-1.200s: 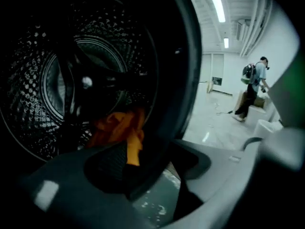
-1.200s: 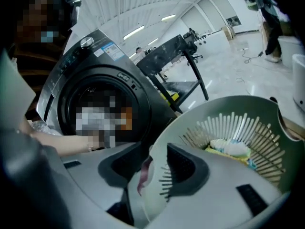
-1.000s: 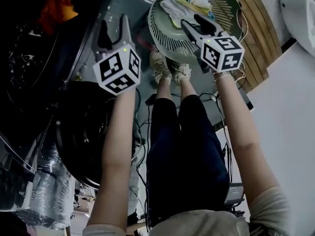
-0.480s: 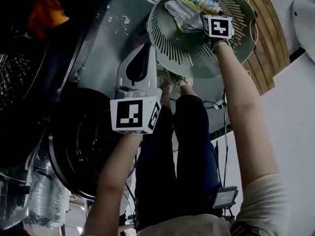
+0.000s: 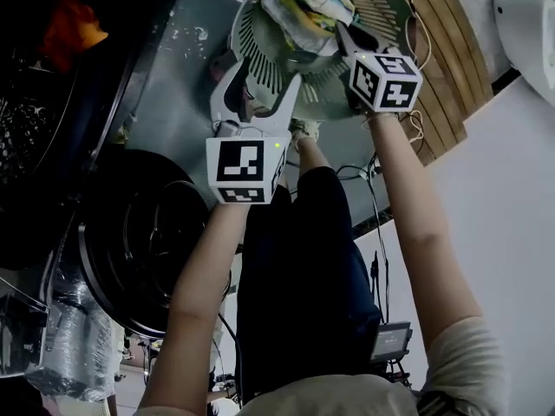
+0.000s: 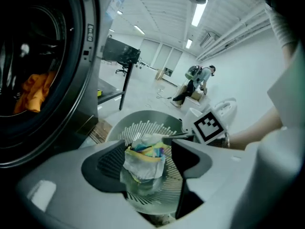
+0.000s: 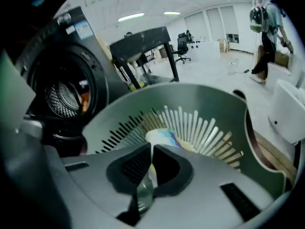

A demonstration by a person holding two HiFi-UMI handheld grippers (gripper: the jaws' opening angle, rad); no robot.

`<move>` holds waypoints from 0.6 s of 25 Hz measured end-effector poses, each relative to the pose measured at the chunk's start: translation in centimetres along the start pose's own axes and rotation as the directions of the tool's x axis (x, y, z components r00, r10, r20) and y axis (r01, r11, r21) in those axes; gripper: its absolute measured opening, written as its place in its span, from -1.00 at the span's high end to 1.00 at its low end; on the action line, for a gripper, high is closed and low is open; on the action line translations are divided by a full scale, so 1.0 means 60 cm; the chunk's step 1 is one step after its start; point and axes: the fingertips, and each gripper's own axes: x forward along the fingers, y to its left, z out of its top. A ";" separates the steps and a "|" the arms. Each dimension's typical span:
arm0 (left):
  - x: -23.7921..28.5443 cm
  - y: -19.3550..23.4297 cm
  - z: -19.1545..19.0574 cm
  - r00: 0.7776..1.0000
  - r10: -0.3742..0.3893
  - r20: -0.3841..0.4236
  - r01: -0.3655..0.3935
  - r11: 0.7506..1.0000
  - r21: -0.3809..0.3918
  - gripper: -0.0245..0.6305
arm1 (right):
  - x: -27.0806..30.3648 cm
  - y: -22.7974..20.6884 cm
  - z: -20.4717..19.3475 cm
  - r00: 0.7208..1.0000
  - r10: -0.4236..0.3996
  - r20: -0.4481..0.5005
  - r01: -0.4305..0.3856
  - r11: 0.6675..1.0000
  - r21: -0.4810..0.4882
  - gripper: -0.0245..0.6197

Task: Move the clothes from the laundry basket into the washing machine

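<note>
The front-loading washing machine (image 5: 165,76) fills the left of the head view. Its round door (image 5: 139,250) is swung open, and an orange garment (image 6: 33,92) lies in the drum. Beside the machine, on a strip of wooden boards (image 5: 451,68), stands the round slotted laundry basket (image 5: 260,33). The person's dark-trousered legs (image 5: 303,267) reach to its near rim, and cables (image 5: 373,167) trail on the floor to the right. A white rounded object (image 5: 525,24) sits well apart at the far right.

In the basket lies the clothes bundle (image 5: 303,11), pale cloth with coloured stripes. The left gripper (image 5: 263,76) hangs over the basket's near wall on the washer side. Its jaws have just been opening and stand apart; the bundle shows through the gap beyond them, untouched by the pads. The right gripper (image 5: 344,31) reaches into the basket from the other side, its jaws closed together with a fold of the bundle pinched between them.
</note>
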 end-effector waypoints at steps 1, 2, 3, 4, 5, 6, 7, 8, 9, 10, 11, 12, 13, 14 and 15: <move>0.005 -0.016 -0.004 1.000 -0.020 -0.020 0.020 1.000 0.014 0.00 | -0.027 0.023 0.015 0.999 0.039 0.034 -0.040 0.999 0.008 0.89; 0.011 -0.030 -0.008 0.999 -0.037 -0.036 0.038 0.999 0.021 -0.06 | -0.055 0.047 0.032 0.994 0.080 0.070 -0.081 0.997 0.008 0.89; 0.019 -0.042 -0.010 0.997 -0.054 -0.049 0.055 0.998 0.017 -0.10 | -0.082 0.071 0.051 0.986 0.126 0.109 -0.127 0.992 -0.001 0.89; 0.026 -0.052 -0.012 0.996 -0.069 -0.062 0.070 0.998 0.007 -0.12 | -0.110 0.097 0.071 0.972 0.179 0.150 -0.179 0.984 -0.018 0.89; 0.031 -0.060 -0.013 0.994 -0.082 -0.073 0.082 0.997 -0.004 -0.14 | -0.140 0.125 0.092 0.953 0.236 0.189 -0.233 0.972 -0.038 0.89; 0.035 -0.065 -0.013 0.992 -0.091 -0.084 0.091 0.996 -0.008 -0.17 | -0.170 0.151 0.111 0.930 0.292 0.225 -0.287 0.956 -0.055 0.89; 0.038 -0.068 -0.012 0.992 -0.095 -0.089 0.095 0.996 -0.003 -0.18 | -0.197 0.174 0.129 0.904 0.341 0.257 -0.335 0.940 -0.067 0.89; 0.042 -0.067 -0.008 0.991 -0.096 -0.089 0.097 0.995 0.007 -0.18 | -0.220 0.192 0.145 0.879 0.383 0.283 -0.377 0.923 -0.078 0.89; 0.047 -0.064 -0.002 0.992 -0.098 -0.084 0.099 0.995 0.015 -0.18 | -0.237 0.207 0.159 0.858 0.416 0.301 -0.409 0.908 -0.089 0.89; 0.051 -0.059 0.006 0.992 -0.100 -0.077 0.101 0.995 0.019 -0.18 | -0.252 0.220 0.169 0.841 0.443 0.310 -0.434 0.895 -0.101 0.89; 0.054 -0.054 0.012 0.992 -0.101 -0.070 0.103 0.994 0.022 -0.18 | -0.265 0.232 0.176 0.827 0.467 0.314 -0.455 0.883 -0.114 0.89; 0.056 -0.049 0.016 0.992 -0.105 -0.064 0.107 0.994 0.026 -0.17 | -0.277 0.244 0.181 0.815 0.488 0.314 -0.473 0.872 -0.128 0.89; 0.059 -0.047 0.018 0.992 -0.115 -0.057 0.117 0.993 0.031 -0.17 | -0.289 0.255 0.184 0.804 0.507 0.311 -0.489 0.861 -0.141 0.89; 0.062 -0.046 0.020 0.990 -0.132 -0.046 0.134 0.990 0.033 -0.16 | -0.298 0.264 0.187 0.796 0.522 0.307 -0.500 0.852 -0.154 0.89; 0.063 -0.045 0.025 0.989 -0.147 -0.028 0.148 0.988 0.034 -0.11 | -0.305 0.268 0.188 0.793 0.529 0.303 -0.504 0.848 -0.164 0.89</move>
